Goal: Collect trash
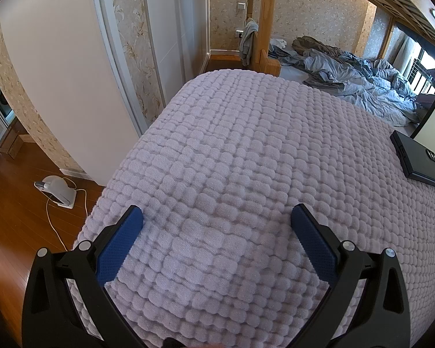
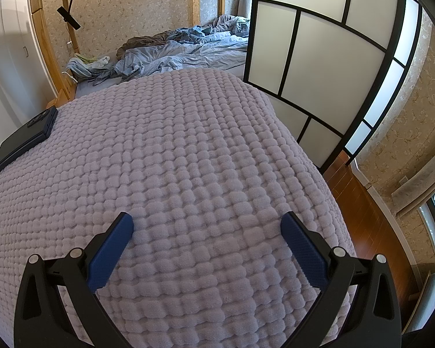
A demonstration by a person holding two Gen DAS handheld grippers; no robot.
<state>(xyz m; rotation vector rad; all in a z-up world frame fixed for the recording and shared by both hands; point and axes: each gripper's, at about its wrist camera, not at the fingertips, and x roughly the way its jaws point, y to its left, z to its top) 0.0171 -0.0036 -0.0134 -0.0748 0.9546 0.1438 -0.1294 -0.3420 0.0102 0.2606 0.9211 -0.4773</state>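
Both grippers are held over a lavender quilted bedspread (image 1: pixel 246 159). The left gripper (image 1: pixel 217 216) is spread wide with nothing between its blue pads (image 1: pixel 121 249), and the right gripper (image 2: pixel 207 221) is just as wide open and empty. No trash can be made out on the cover in either view, so where it is can't be told. A flat black case (image 1: pixel 417 161) is seen lying further up the bedspread, toward the middle. Off the left edge, a white gadget (image 1: pixel 58 188) with a cord sits on the wood floor. Past the cover, rumpled blue bedding (image 2: pixel 188 49) is piled under a wooden bunk frame (image 1: pixel 265 14), and a black-framed screen (image 2: pixel 319 66) stands beside the right edge.
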